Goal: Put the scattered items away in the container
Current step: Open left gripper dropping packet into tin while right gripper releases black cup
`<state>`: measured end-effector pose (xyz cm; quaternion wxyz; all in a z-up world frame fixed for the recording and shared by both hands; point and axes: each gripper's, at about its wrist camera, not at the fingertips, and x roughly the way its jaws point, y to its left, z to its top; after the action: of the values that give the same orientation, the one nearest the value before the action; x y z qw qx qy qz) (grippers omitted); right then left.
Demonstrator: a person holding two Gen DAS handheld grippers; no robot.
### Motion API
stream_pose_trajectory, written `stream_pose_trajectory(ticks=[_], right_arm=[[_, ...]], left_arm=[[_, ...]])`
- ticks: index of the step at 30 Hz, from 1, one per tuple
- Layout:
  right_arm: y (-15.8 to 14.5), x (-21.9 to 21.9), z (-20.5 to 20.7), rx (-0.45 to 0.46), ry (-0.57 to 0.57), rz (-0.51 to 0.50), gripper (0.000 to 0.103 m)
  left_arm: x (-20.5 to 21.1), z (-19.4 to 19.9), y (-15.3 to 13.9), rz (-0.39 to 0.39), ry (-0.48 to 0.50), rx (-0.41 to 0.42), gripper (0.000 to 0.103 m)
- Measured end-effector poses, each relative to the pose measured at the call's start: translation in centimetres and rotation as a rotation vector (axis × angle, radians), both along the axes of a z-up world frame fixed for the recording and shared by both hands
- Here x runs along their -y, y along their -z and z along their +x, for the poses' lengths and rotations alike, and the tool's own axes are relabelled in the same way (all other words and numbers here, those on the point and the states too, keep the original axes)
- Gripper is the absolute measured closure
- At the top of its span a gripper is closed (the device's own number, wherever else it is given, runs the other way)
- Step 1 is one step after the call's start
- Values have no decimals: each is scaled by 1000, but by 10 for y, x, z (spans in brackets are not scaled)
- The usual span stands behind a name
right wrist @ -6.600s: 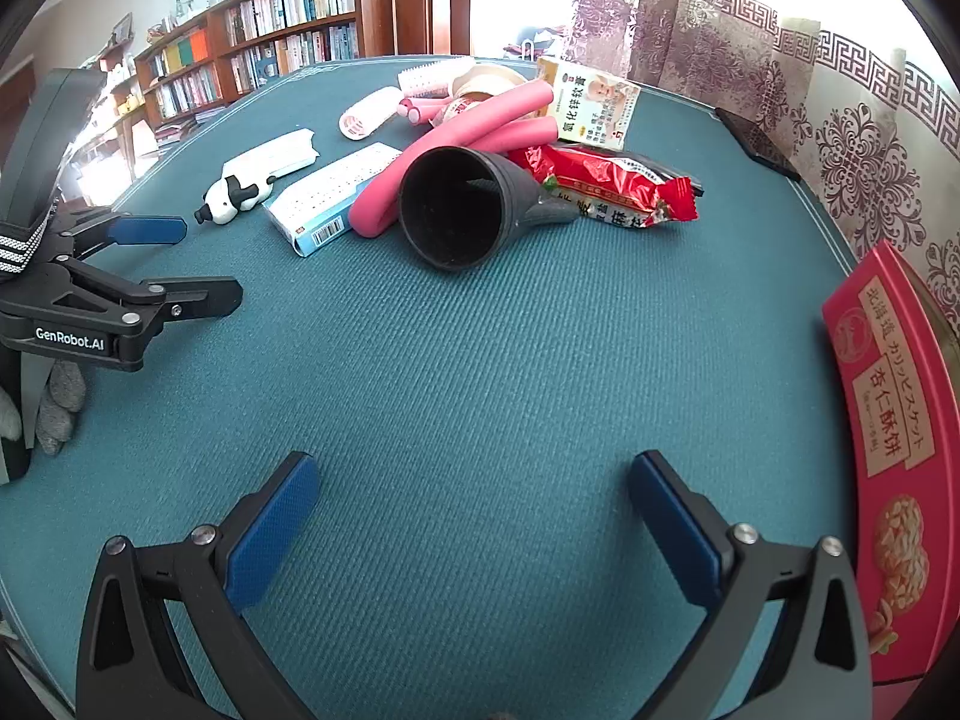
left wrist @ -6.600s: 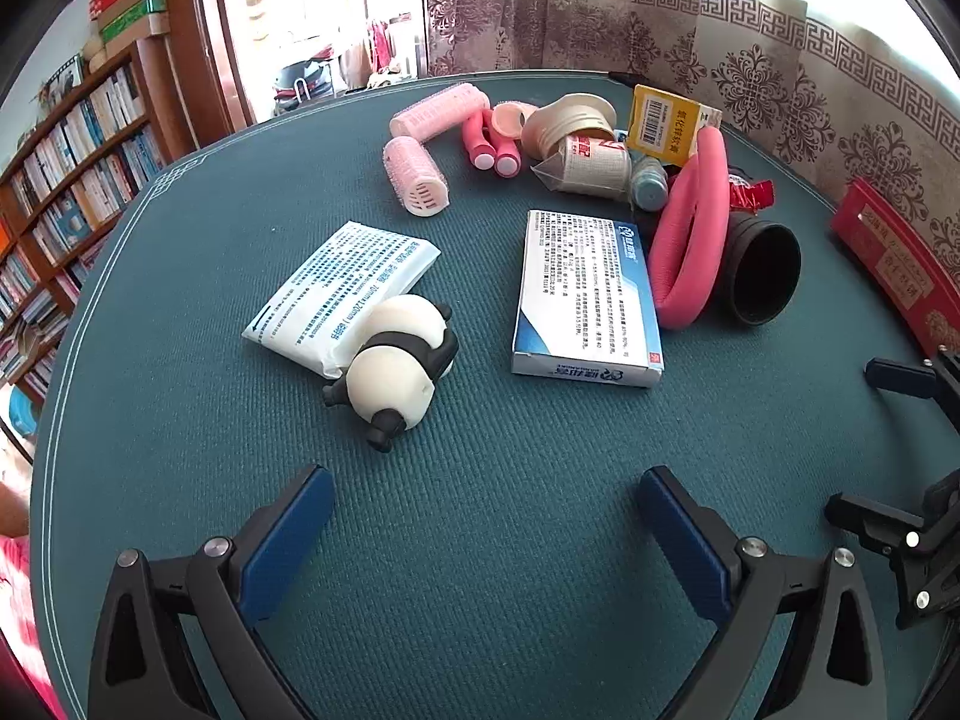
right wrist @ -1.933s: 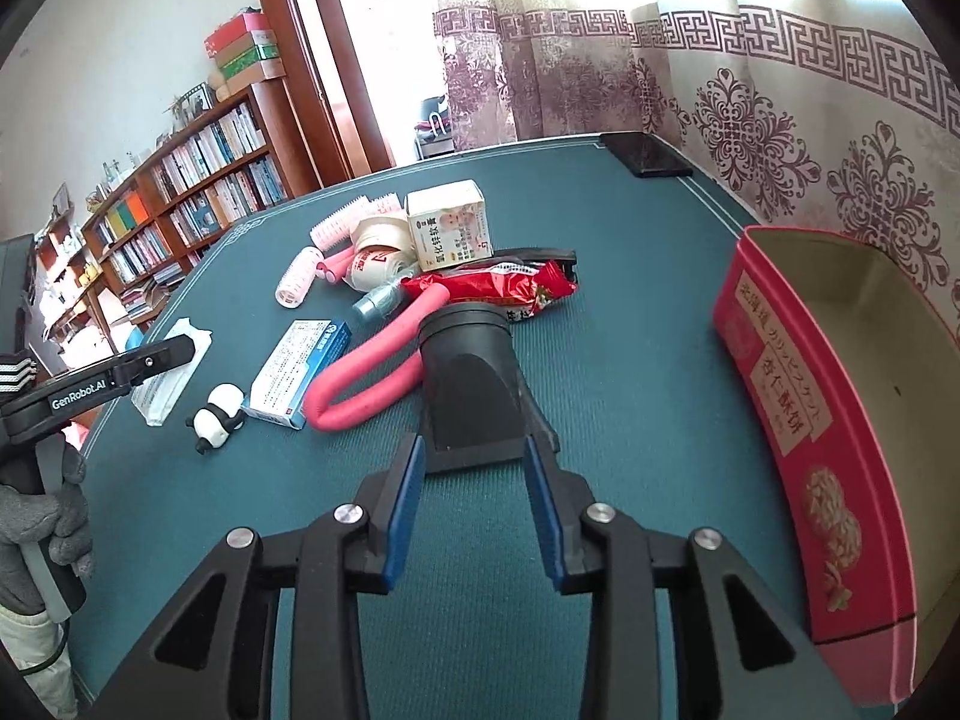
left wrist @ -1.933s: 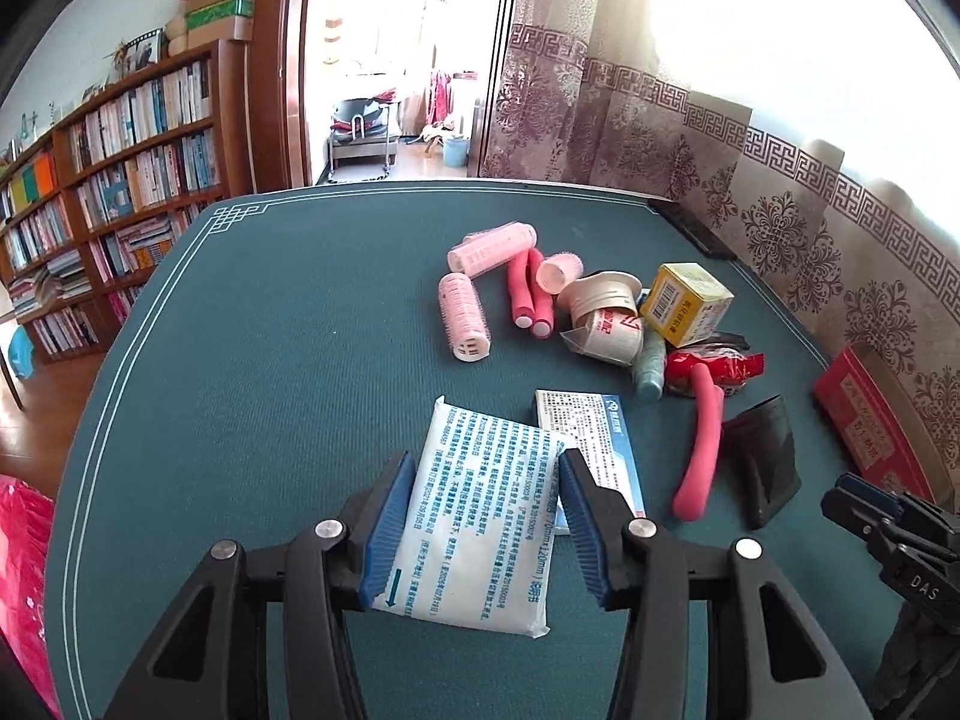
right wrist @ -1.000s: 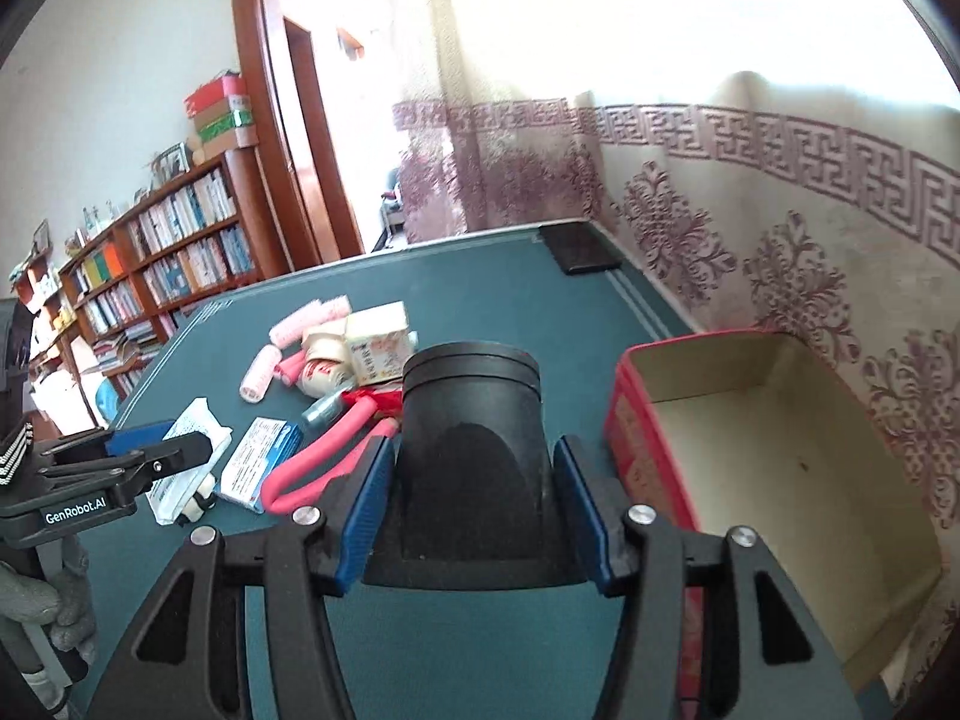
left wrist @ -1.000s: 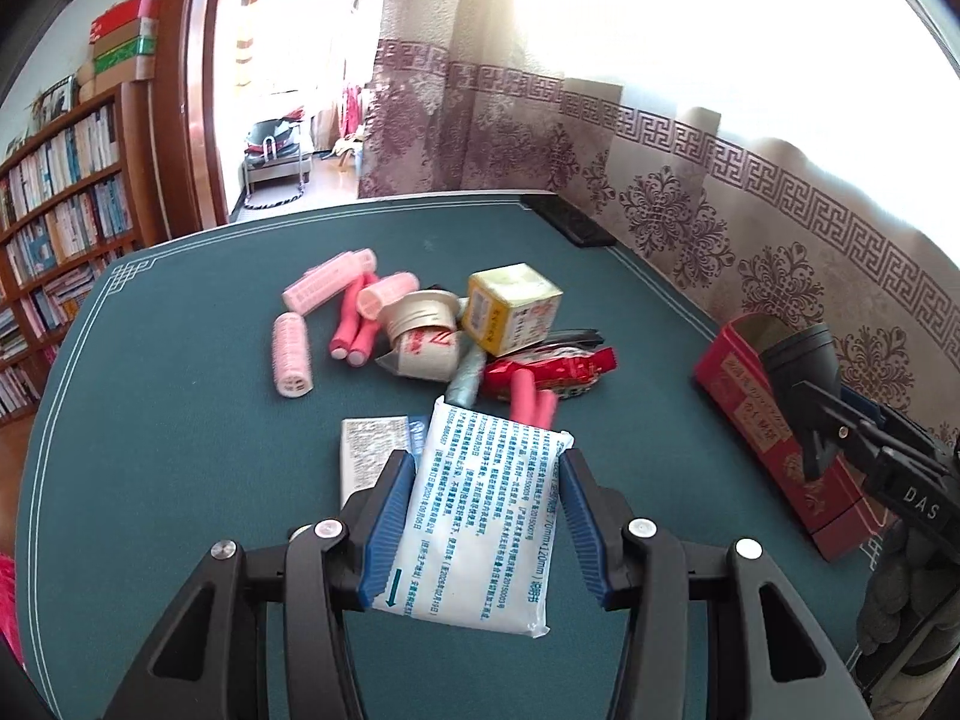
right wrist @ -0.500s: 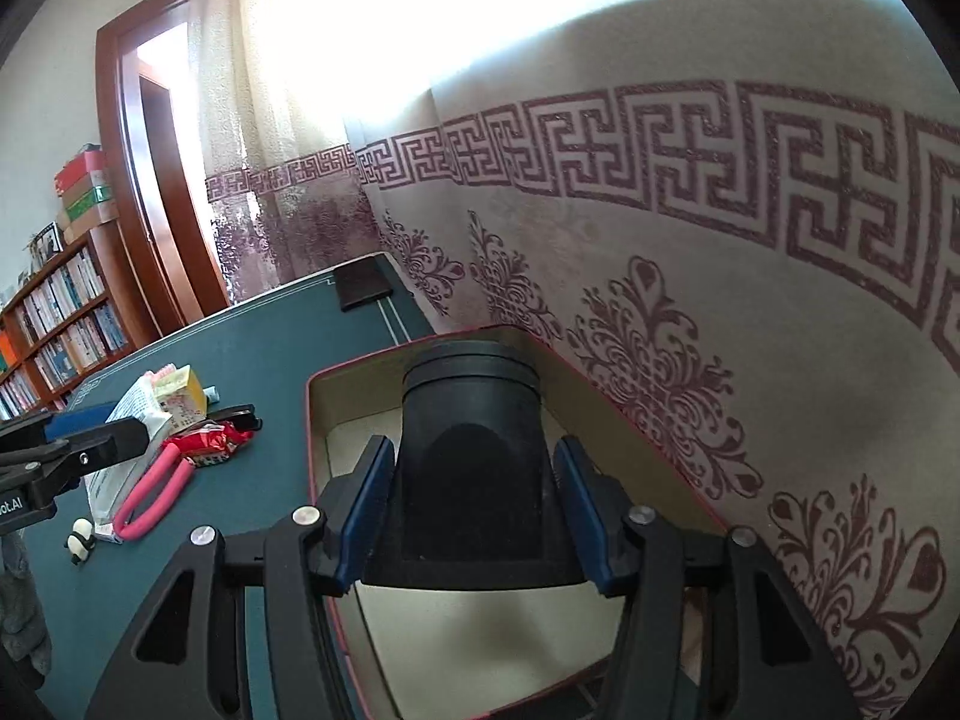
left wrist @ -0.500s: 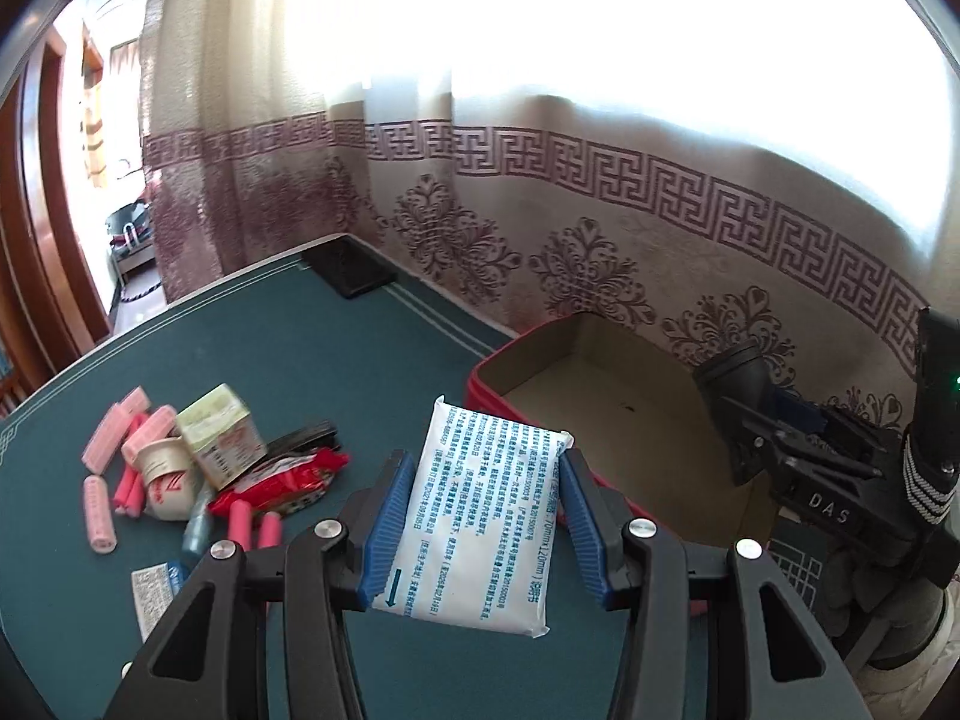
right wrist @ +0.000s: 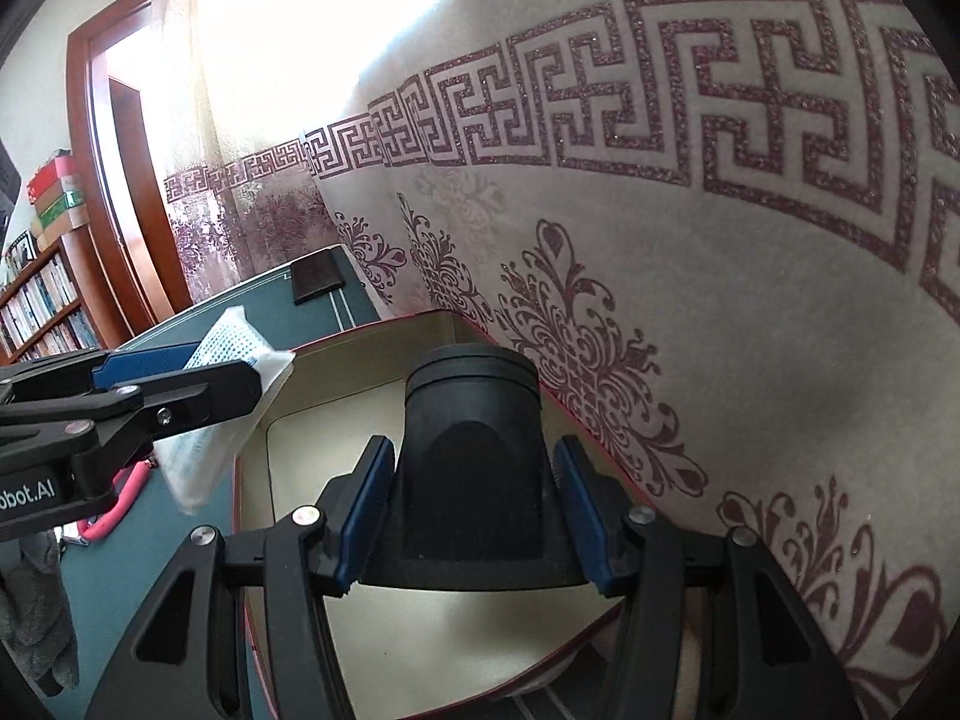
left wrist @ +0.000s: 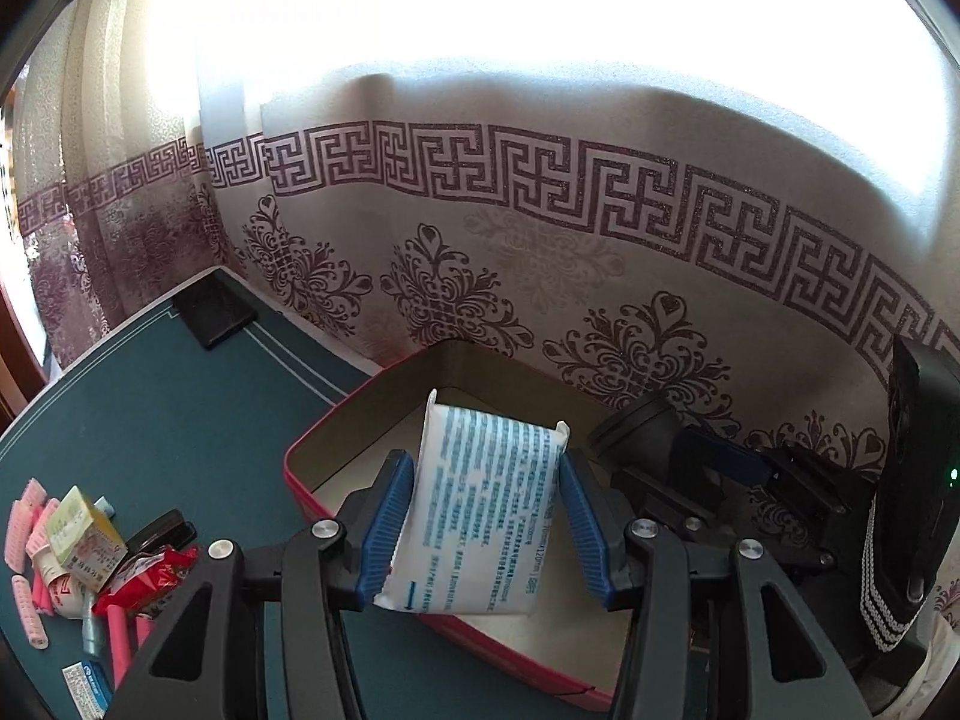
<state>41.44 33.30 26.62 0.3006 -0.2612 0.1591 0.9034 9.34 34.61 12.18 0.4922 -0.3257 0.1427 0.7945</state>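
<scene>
My left gripper (left wrist: 487, 525) is shut on a white packet with blue print (left wrist: 480, 510) and holds it above the near side of the red box (left wrist: 306, 474), whose inside is beige and shows nothing in it. My right gripper (right wrist: 473, 516) is shut on a black funnel (right wrist: 474, 450) and holds it over the box's inside (right wrist: 360, 408). The funnel (left wrist: 651, 441) and right gripper show at the right in the left wrist view. The left gripper with the packet (right wrist: 234, 354) shows at the left in the right wrist view.
Scattered items lie on the green table at the left: pink hair rollers (left wrist: 27, 510), a yellow-green carton (left wrist: 84, 531), a red snack bag (left wrist: 150, 576), a pink tube (left wrist: 120, 636), a blue-white box (left wrist: 87, 684). A black slab (left wrist: 213, 312) lies at the table's far edge. A patterned curtain hangs behind the box.
Both grippers have moved further over the red box with their loads. The left one with the packet now reaches above the box's near wall. The right one with the funnel sits deeper over the inside.
</scene>
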Motion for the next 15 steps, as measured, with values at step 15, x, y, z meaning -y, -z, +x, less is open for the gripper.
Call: stream_pose_trajectory(ticks=[15], right_arm=[[6,5,-8,13,17,-29,34]], left_arm=[[63,-39,24,-1,-223,74,8]])
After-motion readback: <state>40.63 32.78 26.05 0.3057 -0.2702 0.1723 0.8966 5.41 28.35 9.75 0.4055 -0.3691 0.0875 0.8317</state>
